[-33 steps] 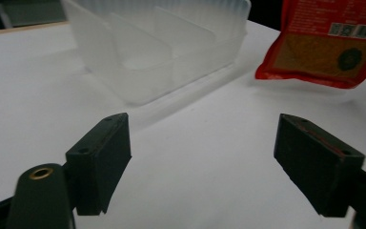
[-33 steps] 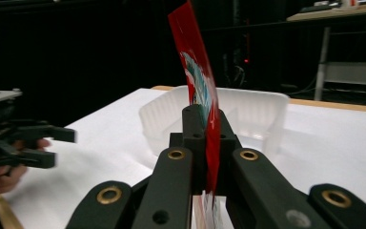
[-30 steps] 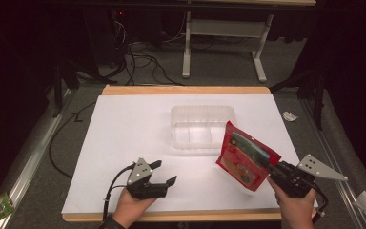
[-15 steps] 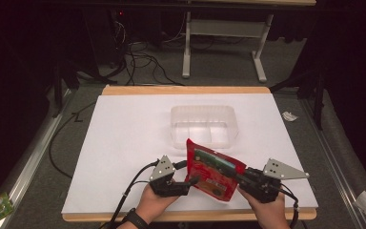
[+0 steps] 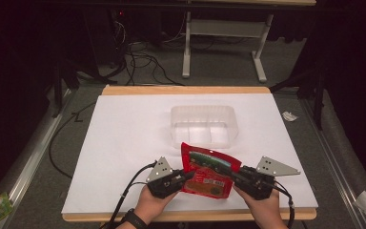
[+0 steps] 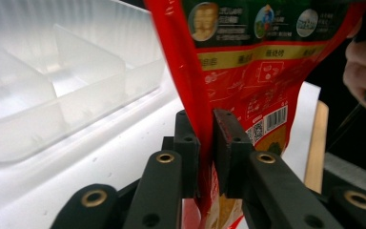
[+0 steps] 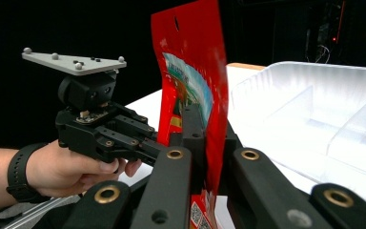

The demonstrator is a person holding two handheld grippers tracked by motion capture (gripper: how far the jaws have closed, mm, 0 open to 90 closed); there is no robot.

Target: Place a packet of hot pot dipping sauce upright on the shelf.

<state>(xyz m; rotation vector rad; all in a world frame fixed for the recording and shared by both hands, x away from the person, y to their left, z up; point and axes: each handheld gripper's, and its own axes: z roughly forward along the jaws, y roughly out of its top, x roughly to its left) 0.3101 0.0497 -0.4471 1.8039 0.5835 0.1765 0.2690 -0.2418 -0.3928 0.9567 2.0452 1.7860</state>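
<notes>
Red pouch (image 5: pixel 206 171) pinched by both grippers' fingers (image 6: pixel 190 143), divided clear tray (image 5: pixel 205 125) just behind.

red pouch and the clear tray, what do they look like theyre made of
Red pouch: looks like thin glossy plastic film; it is printed, shines and bends between the jaws of the left gripper and right gripper. Clear tray: probably stiff frosted plastic; it is translucent, with moulded dividers.
</notes>
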